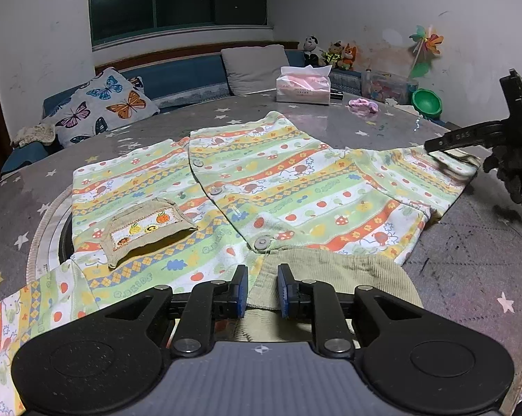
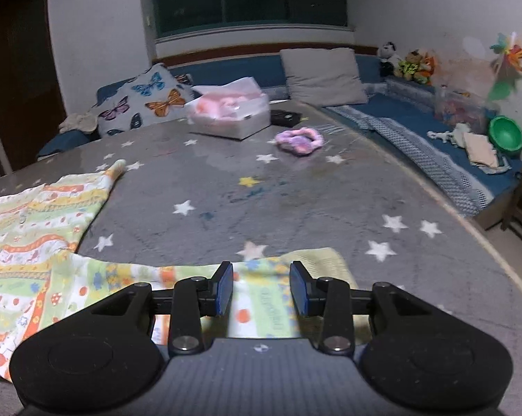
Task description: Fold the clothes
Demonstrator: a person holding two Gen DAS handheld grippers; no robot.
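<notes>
Both jaws spread: left gripper straddles the shirt collar, right gripper seemingly over its sleeve.

Green-yellow-orange striped cartoon-print child's shirt with khaki corduroy collar; grey star-patterned tablecloth; white butterfly-print pillow; pink tissue pack; blue-padded black grippers.

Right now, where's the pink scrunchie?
The scrunchie lies on the far side of the table, right of the tissue box and beyond the shirt, clear of both grippers.
</notes>
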